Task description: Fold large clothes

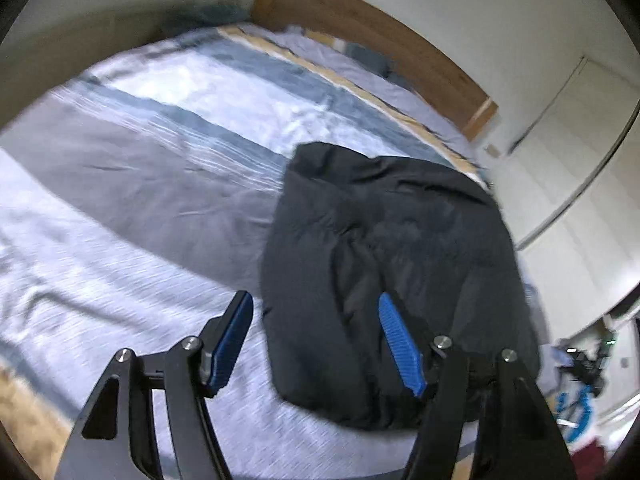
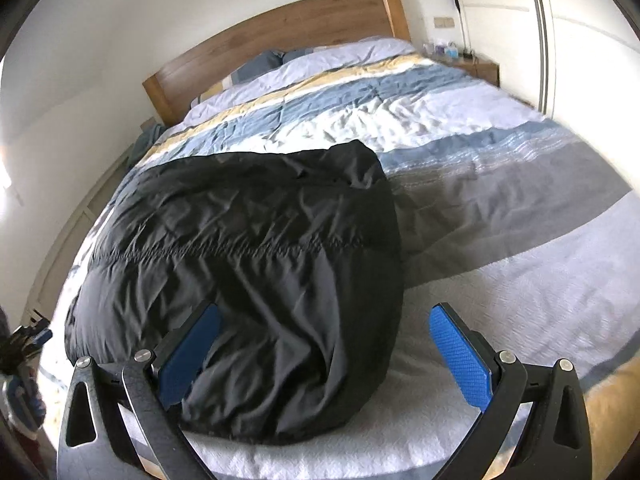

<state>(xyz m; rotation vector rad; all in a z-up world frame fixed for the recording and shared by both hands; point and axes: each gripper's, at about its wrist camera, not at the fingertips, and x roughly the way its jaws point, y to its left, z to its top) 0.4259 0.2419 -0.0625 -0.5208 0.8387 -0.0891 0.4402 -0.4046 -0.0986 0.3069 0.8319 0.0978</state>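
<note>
Blue-padded fingers of my right gripper (image 2: 324, 356) stood wide open and empty, straddling the near edge of the black jacket (image 2: 248, 264). It lay on the striped bedspread (image 2: 500, 208), its long axis running away toward the wooden headboard (image 2: 280, 28). My left gripper (image 1: 316, 344) was also wide open, holding nothing, the jacket (image 1: 392, 248) slightly to its right. I judged the right nearer. No containers were visible.

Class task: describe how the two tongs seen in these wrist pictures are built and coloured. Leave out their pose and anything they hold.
Both look alike. The left tongs and right tongs each have black linkage arms with triangular cut-outs, joined by round silver bolts. Each finger ends in a long, flat, bright blue pad with a fine grid texture. No cables, markings or sleeves show.
</note>
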